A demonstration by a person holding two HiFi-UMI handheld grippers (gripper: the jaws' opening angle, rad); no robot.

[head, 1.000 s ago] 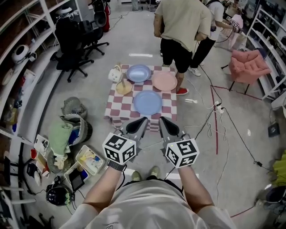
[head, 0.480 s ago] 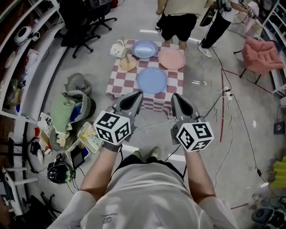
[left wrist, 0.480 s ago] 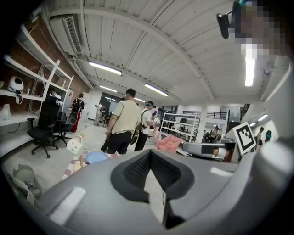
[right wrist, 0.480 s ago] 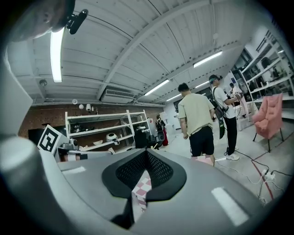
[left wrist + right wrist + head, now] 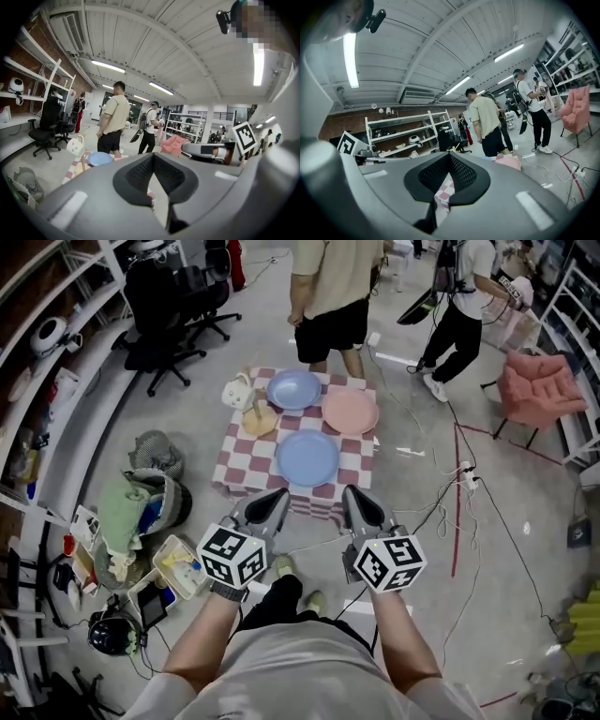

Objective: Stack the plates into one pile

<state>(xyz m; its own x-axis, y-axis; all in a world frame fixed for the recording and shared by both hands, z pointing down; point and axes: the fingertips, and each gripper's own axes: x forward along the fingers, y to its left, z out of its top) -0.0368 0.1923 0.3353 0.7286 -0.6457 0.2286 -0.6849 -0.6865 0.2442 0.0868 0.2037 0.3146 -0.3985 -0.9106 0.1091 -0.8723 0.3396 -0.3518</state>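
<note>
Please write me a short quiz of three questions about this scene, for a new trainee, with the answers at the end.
1. How many plates lie on the checkered table?
2. True or false: the pink plate already lies on top of another plate.
3. The left gripper and the right gripper are: A) shut and empty B) each holding a plate C) wide open
Key: 1) three; 2) false; 3) A
</note>
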